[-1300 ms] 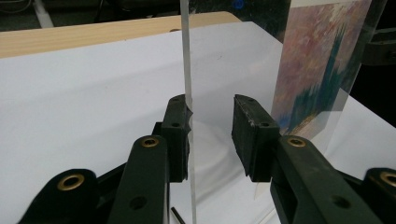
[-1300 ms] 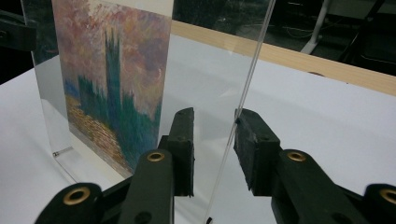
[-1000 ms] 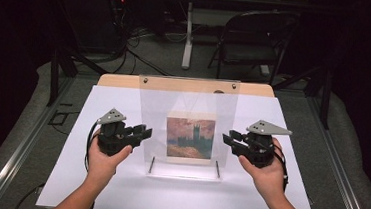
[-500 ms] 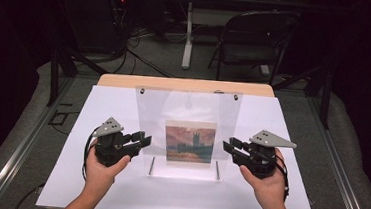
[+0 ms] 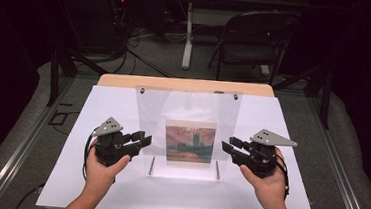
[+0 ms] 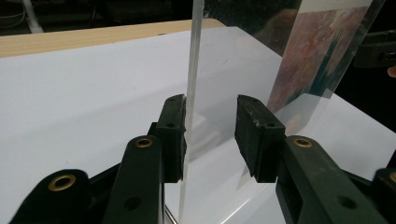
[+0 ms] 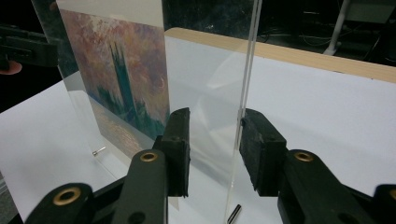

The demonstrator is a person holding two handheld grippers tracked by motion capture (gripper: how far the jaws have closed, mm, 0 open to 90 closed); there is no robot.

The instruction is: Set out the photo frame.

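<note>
A clear acrylic panel (image 5: 187, 115) stands upright on the white table top (image 5: 67, 175), with a painted picture (image 5: 189, 144) of towers under a reddish sky in its lower middle. My left gripper (image 5: 143, 140) is at the panel's left edge and my right gripper (image 5: 226, 147) at its right edge. In the left gripper view the panel's edge (image 6: 192, 70) lies against one pad, with a gap to the other. In the right gripper view the edge (image 7: 247, 60) stands close to one pad, clear of the other. Both pairs of jaws have just been opening around the panel.
Two short metal pins (image 5: 152, 165) (image 5: 217, 169) lie on the table at the panel's foot. A wooden strip (image 5: 185, 84) borders the table's far edge. Behind it stand a folding chair (image 5: 251, 44) and a table leg (image 5: 187, 39). Dark rails run along both sides.
The panel and both grippers have come down a little in the high view. Both pairs of jaws now stand wider around the panel's edges.
</note>
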